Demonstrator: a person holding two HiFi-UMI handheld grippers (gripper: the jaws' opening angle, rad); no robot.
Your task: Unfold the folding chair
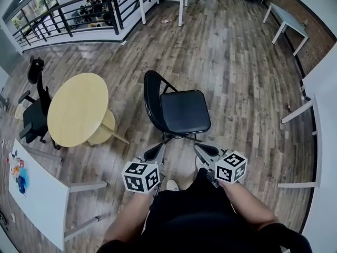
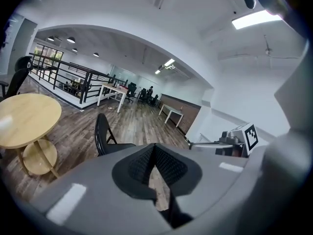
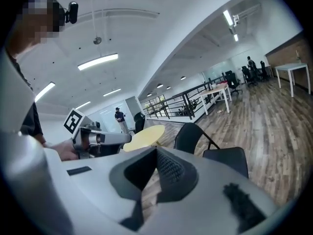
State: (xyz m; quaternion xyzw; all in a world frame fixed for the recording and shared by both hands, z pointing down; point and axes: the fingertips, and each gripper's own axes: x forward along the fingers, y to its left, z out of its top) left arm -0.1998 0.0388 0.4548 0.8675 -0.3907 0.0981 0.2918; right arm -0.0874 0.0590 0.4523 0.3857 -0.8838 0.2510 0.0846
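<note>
A black folding chair (image 1: 178, 110) stands unfolded on the wood floor, seat flat and backrest upright at its left. It also shows in the left gripper view as the chair (image 2: 105, 136) and in the right gripper view as the chair (image 3: 215, 148). My left gripper (image 1: 158, 151) and right gripper (image 1: 198, 149) hover side by side just in front of the chair's near edge, apart from it. Both are shut with nothing between the jaws. The left gripper (image 2: 155, 150) and right gripper (image 3: 156, 153) point over the chair.
A round yellow table (image 1: 78, 108) stands left of the chair, with a black office chair (image 1: 34, 109) beyond it. White desks sit at the near left (image 1: 37, 194) and right edge (image 1: 321, 115). A railing (image 1: 68, 17) runs along the far left.
</note>
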